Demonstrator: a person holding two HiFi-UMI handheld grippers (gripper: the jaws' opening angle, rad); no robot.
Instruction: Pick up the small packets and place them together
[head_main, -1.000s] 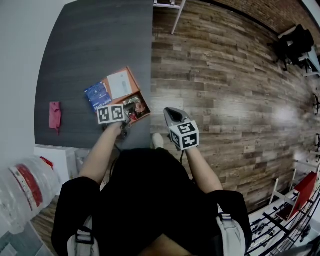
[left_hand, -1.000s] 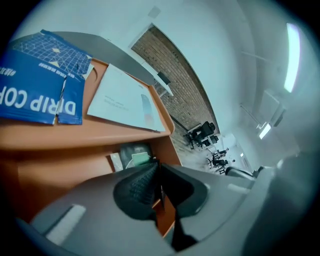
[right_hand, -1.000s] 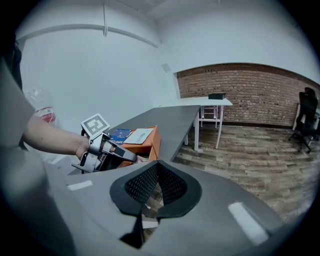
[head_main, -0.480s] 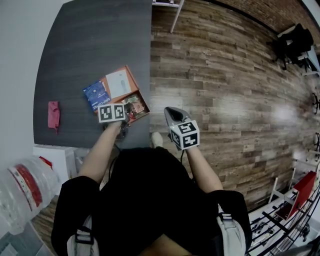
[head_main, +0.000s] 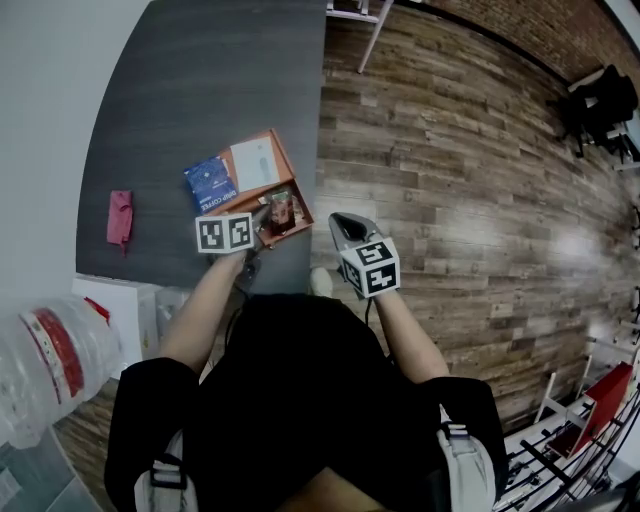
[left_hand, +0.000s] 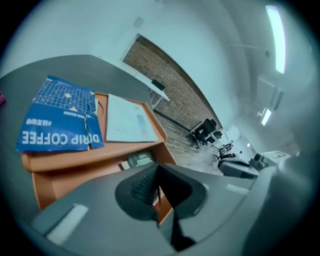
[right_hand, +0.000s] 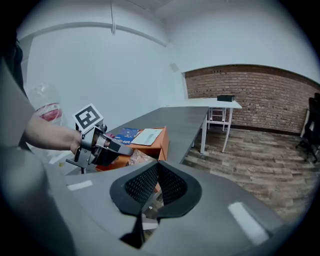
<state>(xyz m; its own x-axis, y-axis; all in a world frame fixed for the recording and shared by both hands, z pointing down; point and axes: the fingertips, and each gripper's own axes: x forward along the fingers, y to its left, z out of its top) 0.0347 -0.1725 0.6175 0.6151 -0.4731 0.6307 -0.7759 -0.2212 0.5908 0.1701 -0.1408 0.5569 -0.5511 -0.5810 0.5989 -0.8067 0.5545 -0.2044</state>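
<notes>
- While the left tool (head_main: 261, 214) reaches over the near edge of the dark grey surface (head_main: 200, 80), its jaws are pressed together at the open compartment of an orange box (left_hand: 60, 162).
- Seen from the left gripper view, only a thin red and white sliver shows in the seam between the closed pads.
- From the right gripper view, that same tool has a crinkly brownish small packet (right_hand: 141, 158) at its tips, so it appears to be pinching the packet by an edge.
- From the head view, the small packet stands at the box's near right corner, just beside the surface's right edge.
- Another packet (left_hand: 141, 160), greyish green, lies in the lower compartment of the box, just beyond the left tool's jaws.
- On the box's upper panel lie a blue drip-coffee pack (left_hand: 57, 132) and a white card (left_hand: 127, 120), side by side, the pack overhanging the panel's left edge.
- The right tool (right_hand: 157, 172) has its jaws together with nothing between them.
- It hangs past the surface's right edge, over the wooden floor (head_main: 480, 180), well clear of the box and pointing towards it.
- A pink pouch (head_main: 120, 218) lies alone on the surface, well apart to the left of the box.
</notes>
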